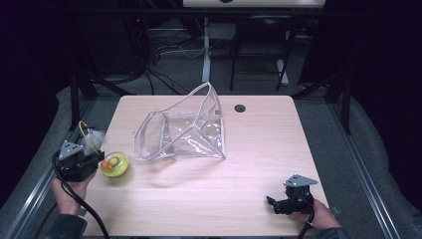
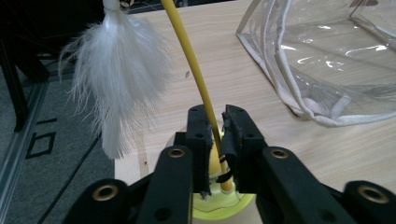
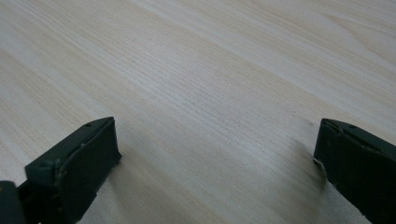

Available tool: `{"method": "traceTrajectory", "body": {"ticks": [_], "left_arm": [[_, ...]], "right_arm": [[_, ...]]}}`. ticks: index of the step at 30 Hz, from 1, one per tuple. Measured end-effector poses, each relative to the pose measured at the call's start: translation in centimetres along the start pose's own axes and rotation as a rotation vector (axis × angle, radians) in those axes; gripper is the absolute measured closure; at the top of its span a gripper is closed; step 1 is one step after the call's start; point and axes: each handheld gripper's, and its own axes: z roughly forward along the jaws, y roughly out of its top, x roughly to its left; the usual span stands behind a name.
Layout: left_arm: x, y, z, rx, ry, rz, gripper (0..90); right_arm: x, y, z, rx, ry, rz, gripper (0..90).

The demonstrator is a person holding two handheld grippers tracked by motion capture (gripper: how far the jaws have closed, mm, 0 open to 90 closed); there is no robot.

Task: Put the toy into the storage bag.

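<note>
Hand-held gripper [image 2: 215, 135] pinches yellow wand [image 2: 194, 70] beside clear pouch [image 2: 327, 60].

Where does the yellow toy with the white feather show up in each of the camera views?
High view: the yellow toy sits at the table's left edge, beside the left gripper.
Left gripper view: its yellow stem rises bottom centre, pinched between the jaws, the white feather at upper left.
Right gripper view: wooden table between open jaws; no toy here.
Shared landmark: the clear bag, also at the left gripper view's upper right.
</note>
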Motion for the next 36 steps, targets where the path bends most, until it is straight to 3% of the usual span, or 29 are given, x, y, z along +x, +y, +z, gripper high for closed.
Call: {"method": "traceTrajectory", "body": {"ticks": [10,20,36], "left_arm": [[-0.1,0.3,0.3,-0.007,0.004,0.013,87.8],[-0.4,1.0,0.4,0.010,-0.024,0.037,88.1],[-0.3,2.1,-1.0,0.003,-0.042,0.049,88.1]], "right_arm": [[0.0,0.0,0.0,0.000,-0.001,0.000,0.0],[0.0,0.0,0.0,0.000,0.000,0.000,0.0],[0.0,0.0,0.0,0.001,0.000,-0.003,0.0]]}}
